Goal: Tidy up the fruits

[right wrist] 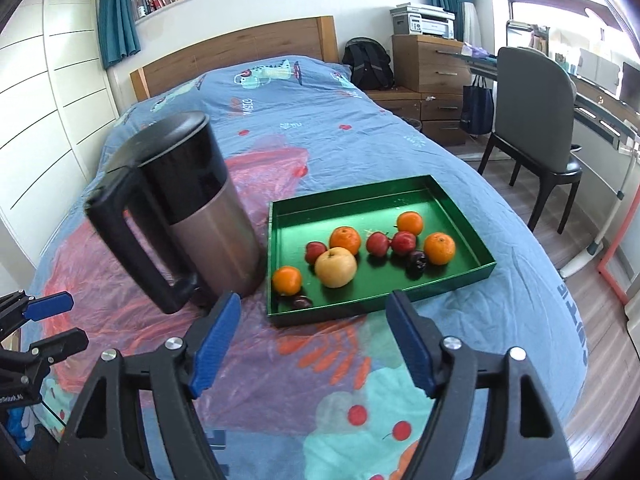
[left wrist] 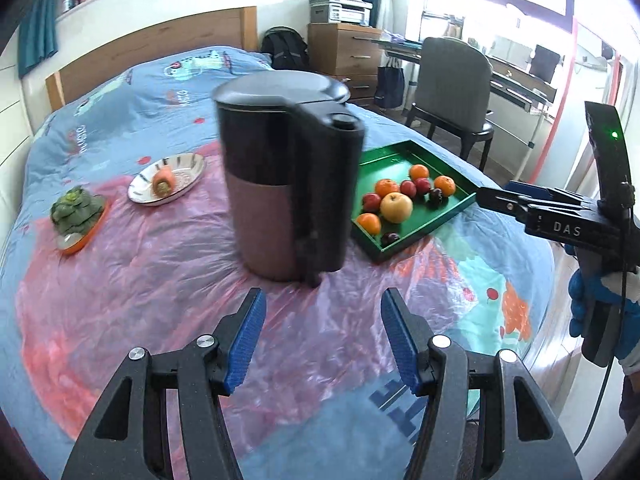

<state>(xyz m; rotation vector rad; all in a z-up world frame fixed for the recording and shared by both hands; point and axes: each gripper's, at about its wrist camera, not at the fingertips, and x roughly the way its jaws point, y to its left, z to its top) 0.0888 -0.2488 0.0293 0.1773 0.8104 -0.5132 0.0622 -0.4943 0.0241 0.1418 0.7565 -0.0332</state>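
The green tray (right wrist: 478, 258) sits near the bed's right edge, with bare plastic-covered quilt (right wrist: 280, 360) between it and both grippers. In the tray lie four oranges, a yellow apple (right wrist: 335, 267), small red fruits and what look like two dark plums. A black-lidded jug (right wrist: 200, 208) stands just left of the tray. The right gripper (right wrist: 314, 344) gapes wide and empty short of the tray; the left gripper (left wrist: 322, 336) is partly open, holding nothing, before the jug.
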